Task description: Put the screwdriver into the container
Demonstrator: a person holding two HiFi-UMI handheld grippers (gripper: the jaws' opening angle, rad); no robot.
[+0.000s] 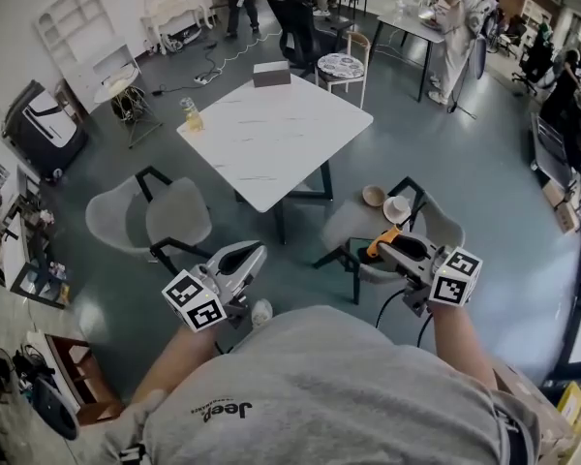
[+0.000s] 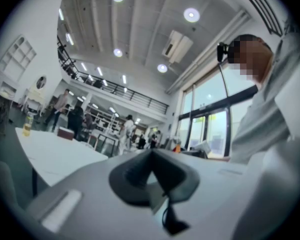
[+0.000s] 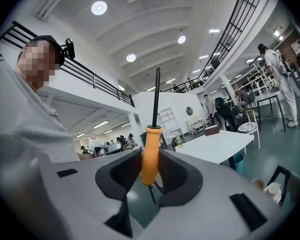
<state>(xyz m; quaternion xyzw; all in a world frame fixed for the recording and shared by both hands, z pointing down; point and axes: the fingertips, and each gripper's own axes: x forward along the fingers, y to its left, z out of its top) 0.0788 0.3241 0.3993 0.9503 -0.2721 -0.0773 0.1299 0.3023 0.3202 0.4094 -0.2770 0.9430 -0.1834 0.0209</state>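
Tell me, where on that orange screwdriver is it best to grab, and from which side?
Grip the thick orange handle, pinched from its two opposite sides, as the right tongs do now. It is broad enough to fill the pads; the thin dark shaft, which sticks out past the tongs, would likely slip.

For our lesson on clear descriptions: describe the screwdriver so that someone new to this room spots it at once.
Start at the white square table in mid-room, then drop to the grey chair at its near right corner. Just before it the right claw clamps the screwdriver: an orange handle with a thin dark shaft, the only bright orange thing nearby.
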